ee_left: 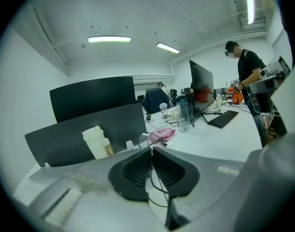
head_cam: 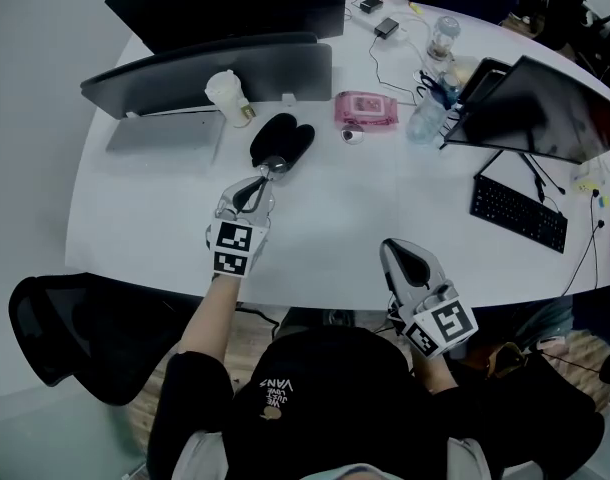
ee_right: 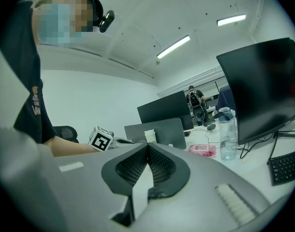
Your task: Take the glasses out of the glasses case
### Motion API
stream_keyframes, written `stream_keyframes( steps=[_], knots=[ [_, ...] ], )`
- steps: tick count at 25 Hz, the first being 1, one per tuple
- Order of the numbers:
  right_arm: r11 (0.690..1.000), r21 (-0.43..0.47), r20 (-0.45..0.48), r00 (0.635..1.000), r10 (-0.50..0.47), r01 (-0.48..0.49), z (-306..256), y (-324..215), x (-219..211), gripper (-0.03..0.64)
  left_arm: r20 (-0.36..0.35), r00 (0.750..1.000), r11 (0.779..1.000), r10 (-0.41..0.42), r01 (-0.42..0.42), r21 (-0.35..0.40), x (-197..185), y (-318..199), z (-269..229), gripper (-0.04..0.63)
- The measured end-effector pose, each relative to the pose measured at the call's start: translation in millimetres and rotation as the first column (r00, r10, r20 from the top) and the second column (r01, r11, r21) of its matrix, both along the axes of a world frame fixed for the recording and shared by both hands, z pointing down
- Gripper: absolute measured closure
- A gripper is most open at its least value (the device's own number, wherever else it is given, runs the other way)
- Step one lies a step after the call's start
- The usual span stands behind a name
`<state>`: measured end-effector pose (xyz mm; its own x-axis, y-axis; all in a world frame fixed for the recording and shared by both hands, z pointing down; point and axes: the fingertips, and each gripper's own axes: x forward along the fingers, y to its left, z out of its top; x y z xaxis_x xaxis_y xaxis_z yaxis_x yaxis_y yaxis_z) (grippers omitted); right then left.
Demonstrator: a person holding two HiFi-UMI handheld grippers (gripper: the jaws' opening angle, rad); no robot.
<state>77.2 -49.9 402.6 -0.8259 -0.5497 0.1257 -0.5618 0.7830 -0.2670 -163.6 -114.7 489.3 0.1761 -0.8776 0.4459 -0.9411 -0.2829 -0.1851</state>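
Note:
The black glasses case [head_cam: 282, 140] lies open on the white table [head_cam: 335, 218], behind the left gripper. My left gripper [head_cam: 272, 167] has its tip at the case's near edge. In the left gripper view its jaws [ee_left: 151, 151] are shut on a thin dark wire frame, the glasses [ee_left: 160, 190], which loops out below the pads. The case itself is hidden there. My right gripper [head_cam: 392, 248] hovers at the table's front edge, well apart from the case. Its pads [ee_right: 138, 166] meet with nothing between them.
A white cup [head_cam: 228, 96] and a grey screen [head_cam: 215, 73] stand behind the case. To its right are a pink wipes pack [head_cam: 366, 108] and a water bottle [head_cam: 428, 118]. A keyboard [head_cam: 518, 213] and monitor [head_cam: 545, 113] sit at right, a black chair [head_cam: 75, 333] at lower left.

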Motion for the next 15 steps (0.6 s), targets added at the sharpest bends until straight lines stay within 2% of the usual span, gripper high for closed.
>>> stream_keyframes(
  steps=[15],
  knots=[
    [0.998,0.031,0.026,0.998,-0.062,0.061,-5,28,8,0.615,-0.025,0.998,0.997,-0.057,0.059,0.05,20,69,-21,0.577]
  ],
)
